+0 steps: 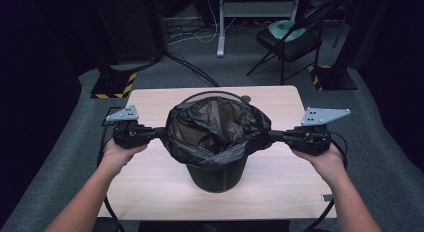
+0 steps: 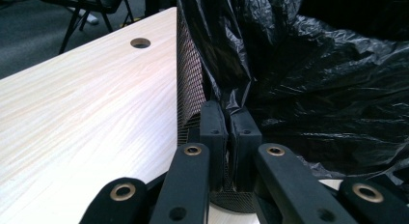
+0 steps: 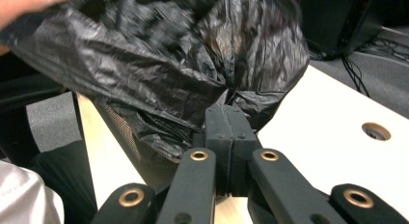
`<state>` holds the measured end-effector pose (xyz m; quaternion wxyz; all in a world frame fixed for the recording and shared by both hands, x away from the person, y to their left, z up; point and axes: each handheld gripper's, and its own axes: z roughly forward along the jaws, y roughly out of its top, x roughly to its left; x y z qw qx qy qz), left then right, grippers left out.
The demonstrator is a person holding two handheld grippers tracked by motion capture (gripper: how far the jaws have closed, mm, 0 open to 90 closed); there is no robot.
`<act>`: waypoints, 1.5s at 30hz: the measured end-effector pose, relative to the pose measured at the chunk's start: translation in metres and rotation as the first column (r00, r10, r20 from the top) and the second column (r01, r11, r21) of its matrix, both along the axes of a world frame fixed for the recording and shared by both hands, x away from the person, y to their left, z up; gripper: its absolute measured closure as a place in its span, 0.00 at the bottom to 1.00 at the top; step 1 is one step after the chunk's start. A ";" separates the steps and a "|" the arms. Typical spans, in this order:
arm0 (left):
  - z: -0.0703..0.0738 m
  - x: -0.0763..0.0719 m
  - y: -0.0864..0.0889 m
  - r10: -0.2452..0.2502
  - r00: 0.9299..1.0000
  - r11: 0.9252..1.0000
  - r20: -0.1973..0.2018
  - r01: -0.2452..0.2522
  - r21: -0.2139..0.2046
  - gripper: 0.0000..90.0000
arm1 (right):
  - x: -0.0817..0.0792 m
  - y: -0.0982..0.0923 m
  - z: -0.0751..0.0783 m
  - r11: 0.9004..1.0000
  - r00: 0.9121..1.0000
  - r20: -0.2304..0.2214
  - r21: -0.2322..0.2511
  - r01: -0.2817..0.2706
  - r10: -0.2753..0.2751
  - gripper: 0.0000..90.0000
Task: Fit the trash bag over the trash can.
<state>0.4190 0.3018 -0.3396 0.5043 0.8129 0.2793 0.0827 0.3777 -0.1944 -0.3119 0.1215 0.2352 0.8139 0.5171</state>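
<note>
From the high view we see the black bin bag (image 1: 217, 129) stretched open over a black mesh wastebasket (image 1: 217, 176) on the wooden table (image 1: 280, 99). The left gripper (image 1: 161, 133) pinches the bag's edge on one side and the right gripper (image 1: 274, 136) pinches the opposite side.

In the left gripper view we find our jaws pressed together on a fold of the bag (image 2: 308, 84), the plastic rising straight ahead of the tips, with the mesh wall of the basket (image 2: 190, 84) just to their left and the table's cable hole (image 2: 140, 42) farther off.

In the right gripper view our jaws are likewise clamped on the bag (image 3: 159, 69), which billows above and to their left; the mesh (image 3: 128, 132) sits lower left.
</note>
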 end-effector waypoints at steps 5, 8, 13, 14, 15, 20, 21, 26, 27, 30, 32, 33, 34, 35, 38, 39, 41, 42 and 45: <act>-0.004 0.003 -0.001 0.005 1.000 1.000 -0.007 -0.005 0.002 0.96 | 0.005 0.001 -0.014 1.000 1.000 -0.022 -0.027 0.012 -0.013 1.00; -0.005 0.006 -0.002 0.011 1.000 1.000 -0.005 -0.011 0.002 0.96 | 0.010 0.005 -0.021 0.998 0.999 -0.023 -0.052 0.021 -0.022 1.00; -0.009 0.013 -0.010 0.012 1.000 1.000 -0.012 -0.012 0.001 0.96 | 0.023 0.012 -0.022 0.998 0.999 -0.022 -0.049 0.037 -0.038 1.00; -0.009 0.014 -0.011 0.013 1.000 1.000 -0.010 -0.013 0.007 0.96 | 0.026 0.014 -0.022 0.998 0.999 -0.027 -0.042 0.038 -0.039 1.00; -0.010 0.016 -0.013 0.015 1.000 1.000 -0.010 -0.015 0.009 0.96 | 0.029 0.015 -0.023 0.998 0.999 -0.029 -0.043 0.040 -0.041 1.00; -0.015 0.024 -0.014 0.035 0.999 0.999 -0.025 -0.034 0.004 0.96 | 0.043 0.021 -0.026 0.997 0.997 -0.045 -0.042 0.060 -0.062 1.00; -0.016 0.024 -0.014 0.036 0.999 0.999 -0.026 -0.036 0.003 0.96 | 0.044 0.020 -0.026 0.997 0.996 -0.054 -0.036 0.063 -0.065 0.99; -0.010 0.016 -0.010 0.018 1.000 1.000 -0.006 -0.018 0.005 0.96 | 0.036 0.011 -0.014 0.999 0.997 -0.059 0.014 0.045 -0.044 0.84; -0.008 0.015 -0.010 0.015 1.000 1.000 -0.001 -0.015 0.002 0.96 | 0.033 0.008 -0.009 0.998 0.998 -0.048 0.025 0.051 -0.050 0.78; -0.006 0.011 -0.009 0.009 1.000 1.000 0.006 -0.009 0.000 0.96 | 0.023 0.002 0.008 0.997 0.999 -0.025 0.066 0.036 -0.034 0.67; -0.006 0.009 -0.009 0.007 1.000 1.000 0.006 -0.007 -0.001 0.95 | 0.017 0.003 0.017 0.997 1.000 -0.010 0.078 0.005 -0.004 0.61; -0.006 0.008 -0.009 0.004 1.000 1.000 0.009 -0.004 0.000 0.95 | 0.015 0.005 0.021 0.997 1.000 -0.005 0.073 -0.005 0.005 0.57; -0.005 0.008 -0.009 0.003 1.000 1.000 0.011 -0.003 -0.002 0.95 | 0.013 0.008 0.023 0.998 1.000 -0.005 0.067 -0.023 0.023 0.55; -0.005 0.008 -0.009 0.003 1.000 1.000 0.012 -0.003 -0.007 0.95 | 0.011 0.012 0.026 0.997 0.999 0.000 0.061 -0.039 0.040 0.53; -0.004 0.007 -0.010 0.003 1.000 1.000 0.012 -0.003 -0.003 0.95 | 0.008 0.022 0.029 0.995 0.996 0.005 0.043 -0.091 0.090 0.47; -0.004 0.007 -0.010 0.004 1.000 1.000 0.012 -0.004 -0.001 0.95 | 0.008 0.025 0.029 0.994 0.995 0.000 0.039 -0.104 0.104 0.46; -0.004 0.007 -0.009 0.005 1.000 1.000 0.011 -0.005 0.001 0.95 | 0.010 0.029 0.027 0.993 0.994 -0.006 0.020 -0.113 0.114 0.44; -0.004 0.007 -0.009 0.005 1.000 1.000 0.011 -0.005 0.002 0.95 | 0.011 0.031 0.026 0.993 0.993 -0.010 0.014 -0.118 0.118 0.43; -0.004 0.008 -0.008 0.007 1.000 1.000 0.010 -0.007 0.000 0.95 | 0.014 0.032 0.023 0.992 0.991 -0.029 0.011 -0.127 0.127 0.43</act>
